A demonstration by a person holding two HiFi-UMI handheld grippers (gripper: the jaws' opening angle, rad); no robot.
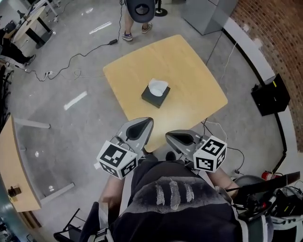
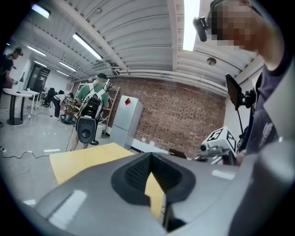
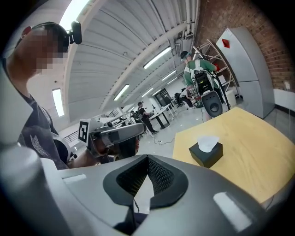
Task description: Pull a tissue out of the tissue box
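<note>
A black tissue box (image 1: 155, 96) stands near the middle of the square wooden table (image 1: 189, 71), with a white tissue (image 1: 157, 86) sticking up from its top. Both grippers hover side by side over the table's near corner, well short of the box. My left gripper (image 1: 144, 124) is shut and empty, and so is my right gripper (image 1: 172, 136). In the right gripper view the shut jaws (image 3: 146, 182) point past the box (image 3: 206, 154) and tissue (image 3: 206, 142), with the left gripper (image 3: 115, 134) off to the side. The left gripper view shows its shut jaws (image 2: 154, 177) over the table (image 2: 83, 159); the box is hidden there.
A person (image 1: 139, 12) stands on the far side of the table. Cables (image 1: 71, 61) trail over the grey floor at the left. A black case (image 1: 271, 95) sits by the brick wall at the right, a grey cabinet (image 1: 208, 12) behind, and a desk (image 1: 14, 165) at the left.
</note>
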